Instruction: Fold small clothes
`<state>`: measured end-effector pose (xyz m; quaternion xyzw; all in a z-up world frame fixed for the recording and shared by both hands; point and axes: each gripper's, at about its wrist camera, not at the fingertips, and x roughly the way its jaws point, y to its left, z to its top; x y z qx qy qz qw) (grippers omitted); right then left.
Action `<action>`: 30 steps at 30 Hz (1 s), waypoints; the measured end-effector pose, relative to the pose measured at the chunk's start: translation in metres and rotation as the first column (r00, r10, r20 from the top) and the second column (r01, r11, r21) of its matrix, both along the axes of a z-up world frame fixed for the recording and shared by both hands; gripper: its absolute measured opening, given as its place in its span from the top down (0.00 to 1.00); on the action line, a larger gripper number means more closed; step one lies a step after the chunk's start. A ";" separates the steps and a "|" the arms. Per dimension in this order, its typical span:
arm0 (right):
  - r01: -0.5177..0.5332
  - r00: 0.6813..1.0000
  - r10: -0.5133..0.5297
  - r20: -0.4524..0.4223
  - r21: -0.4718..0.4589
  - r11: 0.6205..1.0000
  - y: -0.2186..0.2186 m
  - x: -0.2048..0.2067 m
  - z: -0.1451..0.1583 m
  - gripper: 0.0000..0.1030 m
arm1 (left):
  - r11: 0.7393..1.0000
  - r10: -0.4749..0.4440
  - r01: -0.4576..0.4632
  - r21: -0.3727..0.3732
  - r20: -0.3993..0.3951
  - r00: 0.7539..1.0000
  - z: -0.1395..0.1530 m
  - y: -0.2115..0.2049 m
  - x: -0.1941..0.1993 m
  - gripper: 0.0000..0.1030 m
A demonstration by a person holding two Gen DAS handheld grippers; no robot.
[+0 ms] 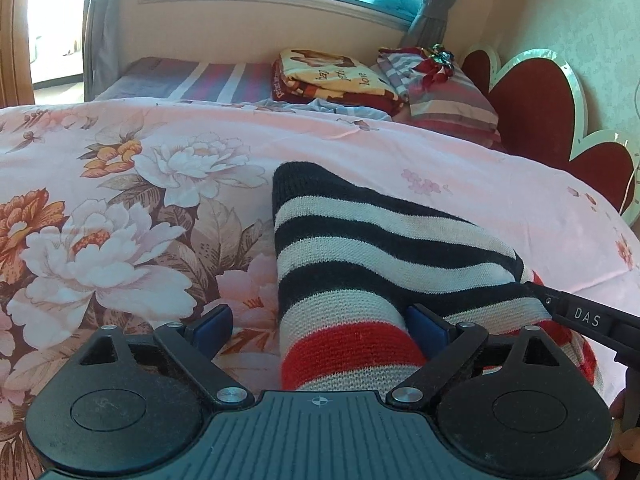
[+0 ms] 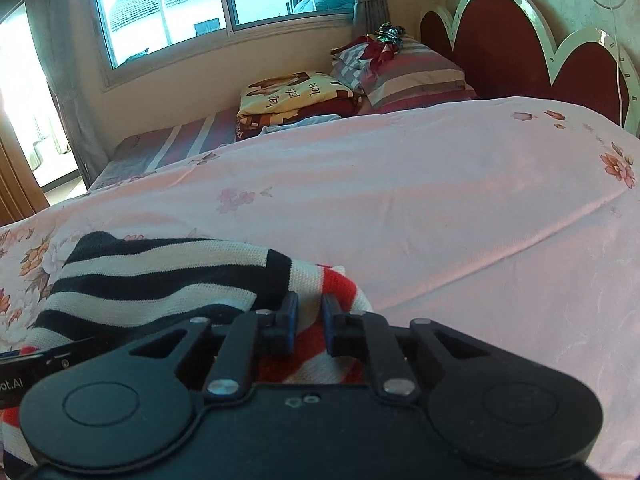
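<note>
Striped knit garment (image 1: 360, 248): near end hidden under the left gripper (image 1: 320, 326) body; folded blanket (image 1: 328, 76) lettering beyond it too small to read fully.

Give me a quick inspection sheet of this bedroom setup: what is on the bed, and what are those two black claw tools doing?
Surface: pink floral bedspread covering the bed.
Job's things: one striped knit garment, black, white and red bands, lying partly bunched on the bedspread.
Clutter: folded yellow blanket and striped pillows at the far side, a shiny ribbon bow on top.
Grippers: left gripper open, the garment lying between its pads; right gripper closed on the garment's red and white end.
Cables: a thin cord hangs by the headboard; nothing on the bedspread.
Surroundings: window with grey curtains, red scalloped headboard, bright doorway at the left.
</note>
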<state>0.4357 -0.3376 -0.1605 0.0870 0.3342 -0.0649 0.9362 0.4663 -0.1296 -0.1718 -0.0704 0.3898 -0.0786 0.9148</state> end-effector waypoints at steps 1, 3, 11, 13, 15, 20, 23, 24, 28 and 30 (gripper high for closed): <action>0.000 1.000 0.000 0.002 0.002 1.000 0.000 -0.001 0.000 0.88 | 1.000 -0.002 0.002 0.007 0.001 1.000 0.000 -0.001 0.000 0.09; 0.000 1.000 0.000 0.008 0.016 1.000 -0.002 -0.002 0.000 0.87 | 1.000 -0.005 0.005 0.024 0.008 1.000 0.002 -0.003 0.000 0.09; -0.011 1.000 0.011 0.006 0.046 0.999 -0.004 -0.003 0.007 0.82 | 0.998 -0.002 0.001 0.062 0.022 1.000 0.010 -0.007 -0.007 0.09; -0.013 1.000 0.011 0.024 0.074 0.997 -0.005 -0.008 0.016 0.75 | 0.998 0.010 -0.013 0.059 0.050 0.999 0.018 -0.004 -0.017 0.09; -0.023 0.998 0.017 0.064 0.090 0.996 -0.003 -0.020 0.028 0.70 | 0.999 0.019 -0.022 0.034 0.076 0.997 0.026 0.002 -0.031 0.09; -0.093 0.989 0.093 0.116 -0.006 0.996 0.017 -0.057 0.048 0.76 | 1.000 -0.010 0.008 0.011 0.112 0.994 0.040 0.014 -0.067 0.09; -0.109 0.989 0.112 0.093 -0.035 0.993 0.024 -0.079 0.044 0.80 | 0.998 -0.050 0.047 0.041 0.087 0.995 0.033 0.010 -0.084 0.09; -0.115 0.990 0.117 0.077 -0.037 0.993 0.025 -0.086 0.040 0.82 | 0.997 -0.059 0.055 0.057 0.080 0.995 0.027 0.009 -0.088 0.09; -0.117 0.993 0.119 0.009 -0.123 0.986 0.029 -0.093 0.015 0.86 | 0.998 -0.059 0.057 0.038 0.058 0.997 0.011 0.006 -0.090 0.08; -0.099 0.995 0.100 0.009 -0.109 0.989 0.027 -0.089 0.014 0.88 | 0.999 -0.033 0.032 0.033 0.042 0.999 0.008 0.005 -0.088 0.04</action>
